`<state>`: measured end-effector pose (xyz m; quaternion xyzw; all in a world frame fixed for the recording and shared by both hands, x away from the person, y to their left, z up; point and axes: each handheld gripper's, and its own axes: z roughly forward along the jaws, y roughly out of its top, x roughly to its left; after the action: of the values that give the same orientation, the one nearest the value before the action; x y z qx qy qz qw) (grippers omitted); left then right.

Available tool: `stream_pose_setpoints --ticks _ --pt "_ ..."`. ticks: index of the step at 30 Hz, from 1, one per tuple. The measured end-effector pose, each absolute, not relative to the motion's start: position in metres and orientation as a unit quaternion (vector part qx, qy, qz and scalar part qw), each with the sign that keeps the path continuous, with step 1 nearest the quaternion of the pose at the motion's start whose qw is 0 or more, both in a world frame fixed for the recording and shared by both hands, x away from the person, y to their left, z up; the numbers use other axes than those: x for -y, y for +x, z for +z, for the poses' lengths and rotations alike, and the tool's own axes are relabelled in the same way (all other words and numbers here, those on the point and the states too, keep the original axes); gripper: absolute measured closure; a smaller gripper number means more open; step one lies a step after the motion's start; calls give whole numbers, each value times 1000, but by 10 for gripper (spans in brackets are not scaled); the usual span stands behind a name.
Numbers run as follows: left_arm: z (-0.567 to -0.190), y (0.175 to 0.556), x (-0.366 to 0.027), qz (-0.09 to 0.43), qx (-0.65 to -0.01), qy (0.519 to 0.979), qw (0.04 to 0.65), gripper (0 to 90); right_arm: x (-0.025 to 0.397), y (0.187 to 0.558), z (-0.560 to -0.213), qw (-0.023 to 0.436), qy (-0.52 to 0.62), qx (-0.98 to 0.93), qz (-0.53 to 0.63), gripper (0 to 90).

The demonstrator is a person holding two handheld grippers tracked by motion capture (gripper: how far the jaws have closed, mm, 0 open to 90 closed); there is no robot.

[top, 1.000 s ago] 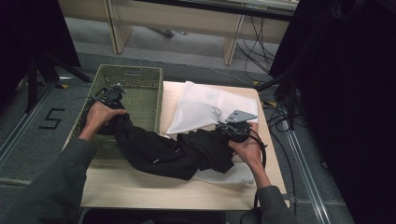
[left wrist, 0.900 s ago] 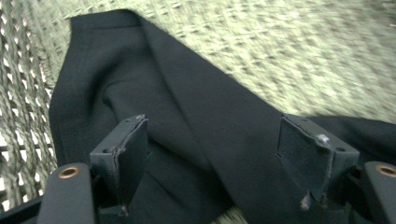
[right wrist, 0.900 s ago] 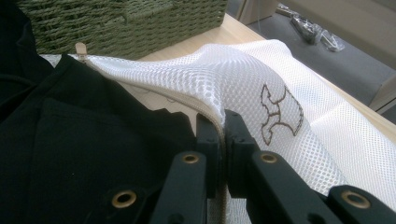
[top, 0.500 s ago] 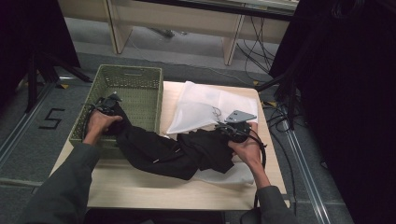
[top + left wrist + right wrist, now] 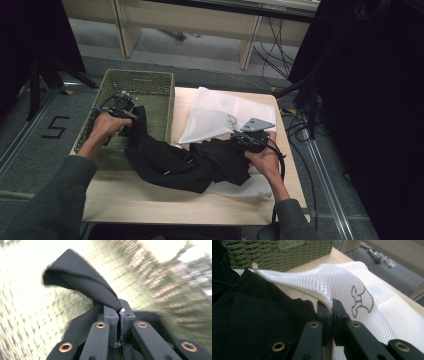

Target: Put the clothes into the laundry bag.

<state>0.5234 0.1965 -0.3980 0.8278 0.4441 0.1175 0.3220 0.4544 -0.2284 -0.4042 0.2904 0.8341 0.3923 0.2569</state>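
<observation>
A black garment point(image 5: 170, 165) lies across the table, and one end reaches over the wall of a green woven basket point(image 5: 140, 75). My left gripper point(image 5: 131, 111) is above the basket, shut on that end. In the left gripper view a fold of black cloth point(image 5: 82, 282) stands up from the closed left gripper point(image 5: 119, 311), with the background blurred. My right gripper point(image 5: 239, 137) sits at the table's right and is shut on the edge of a white mesh bag point(image 5: 220, 112). In the right gripper view the right gripper point(image 5: 331, 306) pinches the bag's point(image 5: 352, 285) zipper hem, and the garment point(image 5: 249, 315) lies beside it.
The wooden table point(image 5: 150, 205) has bare surface along its front edge. The basket point(image 5: 274, 252) stands against the table's left side. Cables point(image 5: 295, 120) run over the floor at the right. A dark curtain hangs at the far right.
The left gripper has drawn the garment's end further up over the basket. The right hand has hardly moved.
</observation>
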Motion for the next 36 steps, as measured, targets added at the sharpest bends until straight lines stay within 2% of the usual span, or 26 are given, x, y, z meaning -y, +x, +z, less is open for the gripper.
stream_pose_setpoints --ticks 6,10,13,16,21,28,34,36 --pt "-327 478 -170 138 -355 838 390 867 228 454 -404 260 292 -830 396 874" --pt "-296 446 -140 111 -289 851 423 867 227 454 -404 257 294 -832 395 874" --pt "-290 422 -109 82 -234 870 427 867 228 454 -404 258 296 -828 400 874" --pt "-301 410 -80 64 -203 883 418 866 230 455 -403 257 289 -833 396 874" --pt "-339 409 -35 32 -166 909 382 865 230 454 -402 255 289 -833 397 874" --pt "-382 423 19 -4 -178 907 382 865 230 454 -400 259 287 -831 400 875" --pt "-398 443 55 16 -188 911 367 863 230 452 -397 262 286 -826 409 875" --pt "-402 451 62 38 -191 914 355 862 231 451 -396 259 286 -827 408 875"
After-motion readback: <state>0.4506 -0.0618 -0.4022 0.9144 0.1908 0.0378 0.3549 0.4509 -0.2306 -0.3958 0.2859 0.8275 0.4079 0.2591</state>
